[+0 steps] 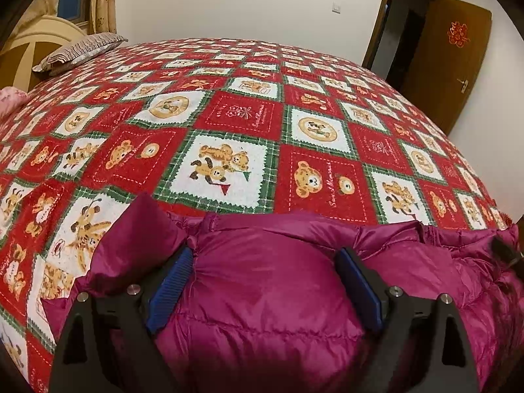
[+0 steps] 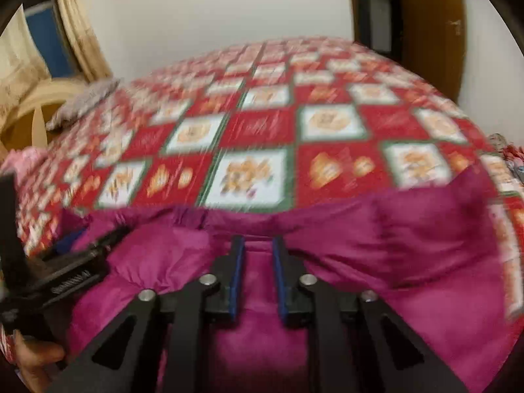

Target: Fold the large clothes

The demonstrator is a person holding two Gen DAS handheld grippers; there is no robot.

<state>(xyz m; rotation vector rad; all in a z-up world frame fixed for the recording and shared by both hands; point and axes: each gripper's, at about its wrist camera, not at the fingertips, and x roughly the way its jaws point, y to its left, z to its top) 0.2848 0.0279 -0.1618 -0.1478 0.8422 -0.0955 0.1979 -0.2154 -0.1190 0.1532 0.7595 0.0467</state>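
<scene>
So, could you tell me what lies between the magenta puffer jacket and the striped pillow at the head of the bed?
Only the red bear-patterned bedspread lies between the jacket and the pillow; the left wrist view shows it most clearly.

"Sweet Memories" script, barely legible, on red bedspread [image 1: 327, 180] squares

Left wrist view. The left tool [image 1: 265, 258] is seen with its blue pads [image 1: 170, 290] spread wide over a bulge of the magenta padded jacket [image 1: 268, 294]; whether the pads press the fabric cannot be told. The jacket is laid at the near edge of a bed covered by a red bear-patterned quilt [image 1: 249, 114]. A striped pillow [image 1: 82, 50] is placed at the far left; a brown door [image 1: 452, 59] is shown at right.
</scene>
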